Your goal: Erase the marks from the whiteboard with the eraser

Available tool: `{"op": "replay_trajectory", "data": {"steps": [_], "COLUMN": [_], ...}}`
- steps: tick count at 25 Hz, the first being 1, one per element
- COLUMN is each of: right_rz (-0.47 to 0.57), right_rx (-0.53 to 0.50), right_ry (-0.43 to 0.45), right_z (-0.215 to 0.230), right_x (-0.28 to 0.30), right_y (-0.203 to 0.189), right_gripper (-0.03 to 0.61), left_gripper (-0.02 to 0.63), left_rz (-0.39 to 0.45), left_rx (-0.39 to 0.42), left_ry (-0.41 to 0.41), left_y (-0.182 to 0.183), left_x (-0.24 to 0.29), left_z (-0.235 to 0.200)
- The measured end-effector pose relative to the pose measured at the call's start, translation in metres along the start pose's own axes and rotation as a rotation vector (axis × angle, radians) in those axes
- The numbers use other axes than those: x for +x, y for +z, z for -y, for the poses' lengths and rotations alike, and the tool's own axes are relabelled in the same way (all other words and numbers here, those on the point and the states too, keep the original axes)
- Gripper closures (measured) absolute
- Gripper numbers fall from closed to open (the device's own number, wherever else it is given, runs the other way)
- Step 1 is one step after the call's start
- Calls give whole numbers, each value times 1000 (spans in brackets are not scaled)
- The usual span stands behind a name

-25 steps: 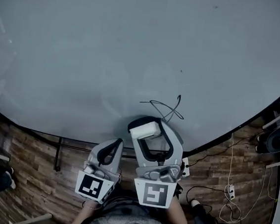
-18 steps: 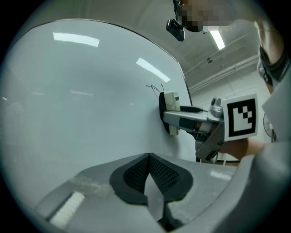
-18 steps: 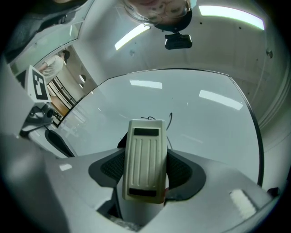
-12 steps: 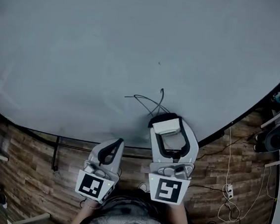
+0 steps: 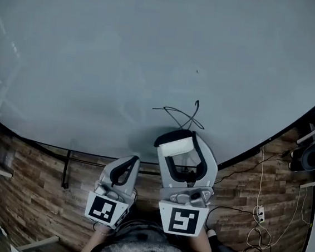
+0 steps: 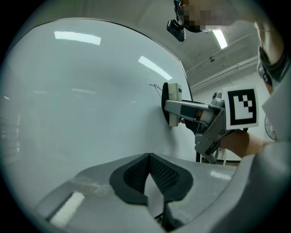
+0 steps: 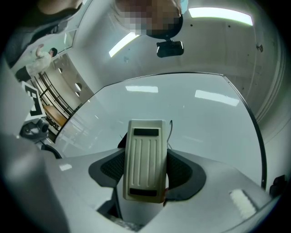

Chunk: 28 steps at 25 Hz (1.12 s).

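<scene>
The whiteboard point(image 5: 154, 49) fills most of the head view, with thin black marker lines point(image 5: 182, 115) near its lower edge. My right gripper point(image 5: 176, 146) is shut on a cream ribbed eraser point(image 7: 145, 159), whose felt side lies against the board just below the marks point(image 7: 171, 129). In the left gripper view the same eraser point(image 6: 172, 103) shows pressed to the board point(image 6: 82, 100). My left gripper point(image 5: 130, 163) hangs shut and empty below the board's lower edge; its black pads point(image 6: 150, 175) meet.
Under the board is a wood-plank floor point(image 5: 27, 193) with a black stand bar point(image 5: 66, 169). Cables and a power strip point(image 5: 259, 214) lie at the right, near a dark round device point(image 5: 313, 157).
My right gripper with the eraser swept right along the lower board, then came back left and slightly down. The black lines still show above it. The left gripper stayed put.
</scene>
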State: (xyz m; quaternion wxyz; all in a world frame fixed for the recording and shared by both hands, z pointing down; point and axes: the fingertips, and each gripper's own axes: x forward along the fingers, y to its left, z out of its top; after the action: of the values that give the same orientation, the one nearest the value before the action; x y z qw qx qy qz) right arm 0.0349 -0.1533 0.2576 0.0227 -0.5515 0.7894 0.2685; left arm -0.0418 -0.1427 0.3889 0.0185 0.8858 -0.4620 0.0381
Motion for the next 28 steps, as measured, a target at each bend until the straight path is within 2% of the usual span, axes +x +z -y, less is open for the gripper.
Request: {"op": "replay_trajectory", "data": {"steps": [9, 14, 18, 24, 28], "right_rz": [10, -58, -87, -121, -139], "right_rx": [-3, 36, 19, -80, -93], "right_ry": [-60, -3, 39, 102, 119], "right_z": [-28, -65, -91, -118, -120], "right_x": [10, 10, 7, 4, 3], "right_y": [-14, -44, -62, -86, -87], "right_gripper": [316, 318, 318, 318, 316], "left_gripper": [615, 615, 615, 615, 615], "left_rz": [-22, -41, -55, -69, -70], "left_rx": [-12, -7, 0, -6, -7], "left_ry": [-1, -14, -9, 5, 1], "left_y": [-8, -13, -16, -21, -21], "left_x": [-12, -12, -17, -24, -27], "left_z": [-22, -28, -36, -41, -39]}}
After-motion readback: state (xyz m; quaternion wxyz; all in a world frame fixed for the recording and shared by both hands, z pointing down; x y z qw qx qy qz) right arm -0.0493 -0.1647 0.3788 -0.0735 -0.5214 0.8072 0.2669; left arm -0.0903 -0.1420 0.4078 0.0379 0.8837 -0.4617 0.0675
